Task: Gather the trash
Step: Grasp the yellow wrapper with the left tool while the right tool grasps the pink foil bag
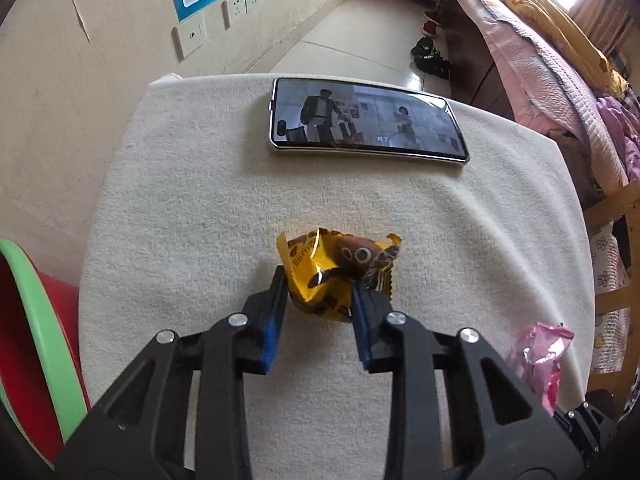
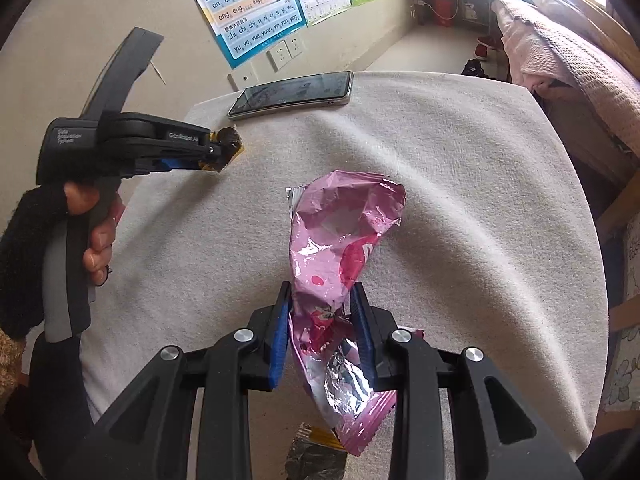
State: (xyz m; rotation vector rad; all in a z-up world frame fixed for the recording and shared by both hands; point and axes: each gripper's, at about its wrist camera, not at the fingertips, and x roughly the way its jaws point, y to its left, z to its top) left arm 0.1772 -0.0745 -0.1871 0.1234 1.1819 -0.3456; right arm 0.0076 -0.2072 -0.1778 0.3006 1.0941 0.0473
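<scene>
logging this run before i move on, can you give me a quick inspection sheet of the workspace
surface: table under a white cloth, wrinkled
job's things: yellow wrapper and pink wrapper; another crumpled wrapper at the near edge
clutter: phone lying flat, screen lit
grippers: left gripper shut on the yellow wrapper; right gripper shut on the pink wrapper
cables: nothing seen on the table
surroundings: red bin with green rim at left, wall sockets, posters, bed at right
</scene>
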